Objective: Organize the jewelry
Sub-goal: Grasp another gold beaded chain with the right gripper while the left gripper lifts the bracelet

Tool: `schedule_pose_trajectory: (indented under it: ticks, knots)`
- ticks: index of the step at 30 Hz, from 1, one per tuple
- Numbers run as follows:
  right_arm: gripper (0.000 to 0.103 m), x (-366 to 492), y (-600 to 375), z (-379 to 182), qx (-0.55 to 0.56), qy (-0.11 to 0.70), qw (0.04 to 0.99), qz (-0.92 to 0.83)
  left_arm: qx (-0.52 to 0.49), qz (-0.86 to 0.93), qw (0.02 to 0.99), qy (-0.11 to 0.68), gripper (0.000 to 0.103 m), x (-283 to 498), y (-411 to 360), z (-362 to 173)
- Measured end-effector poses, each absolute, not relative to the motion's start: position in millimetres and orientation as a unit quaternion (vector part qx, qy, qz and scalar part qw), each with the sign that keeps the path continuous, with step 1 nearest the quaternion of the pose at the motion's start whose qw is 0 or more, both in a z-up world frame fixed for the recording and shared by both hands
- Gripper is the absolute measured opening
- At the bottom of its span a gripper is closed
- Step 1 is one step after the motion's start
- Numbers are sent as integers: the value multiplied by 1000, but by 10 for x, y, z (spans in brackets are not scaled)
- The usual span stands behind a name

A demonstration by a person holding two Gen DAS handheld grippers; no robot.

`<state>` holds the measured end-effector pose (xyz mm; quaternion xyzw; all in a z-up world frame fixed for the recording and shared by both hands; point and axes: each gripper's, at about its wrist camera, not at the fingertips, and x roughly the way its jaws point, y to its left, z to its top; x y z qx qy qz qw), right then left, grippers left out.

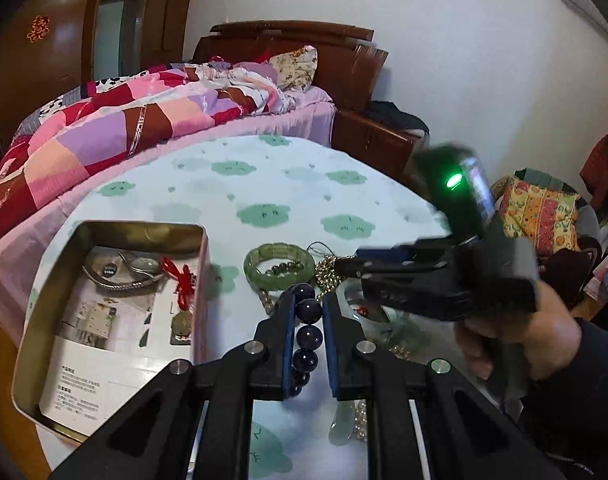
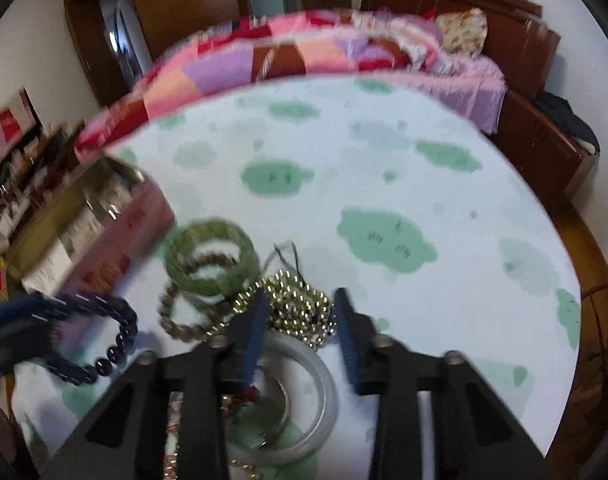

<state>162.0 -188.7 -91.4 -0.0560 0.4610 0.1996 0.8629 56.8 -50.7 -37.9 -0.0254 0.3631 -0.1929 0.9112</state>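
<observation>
A dark purple bead bracelet (image 1: pixel 307 322) hangs lifted beside the open tin (image 1: pixel 44 280), other bracelets heaped nearby.

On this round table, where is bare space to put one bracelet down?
Free: the far half of the table, beyond the green bangle toward the bed. Crowded: the near edge, with gold beads and white bangle; the tin is partly filled.

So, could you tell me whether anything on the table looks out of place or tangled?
Yes: beside the open tin, loose jewelry lies heaped. A gold bead chain is bunched against the green bracelet, and a pale bangle overlaps other pieces. Nothing looks broken.
</observation>
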Motion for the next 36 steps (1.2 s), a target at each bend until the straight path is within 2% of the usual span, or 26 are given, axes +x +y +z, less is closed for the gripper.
schedule_pose_trajectory:
  ticks: [4,20,36]
  knots:
    - [7,1561,-1918,-912,-58,458,864,204,-34,-194,914,355,13,552,-442,-300]
    - [7,1225,-2019,-37,-40,339,916,210,-46,-199,930,306,13,484,-284,189]
    - [7,1072,-1609,510,-66,275,926,251,-42,-146,953,264,13,529,283,521]
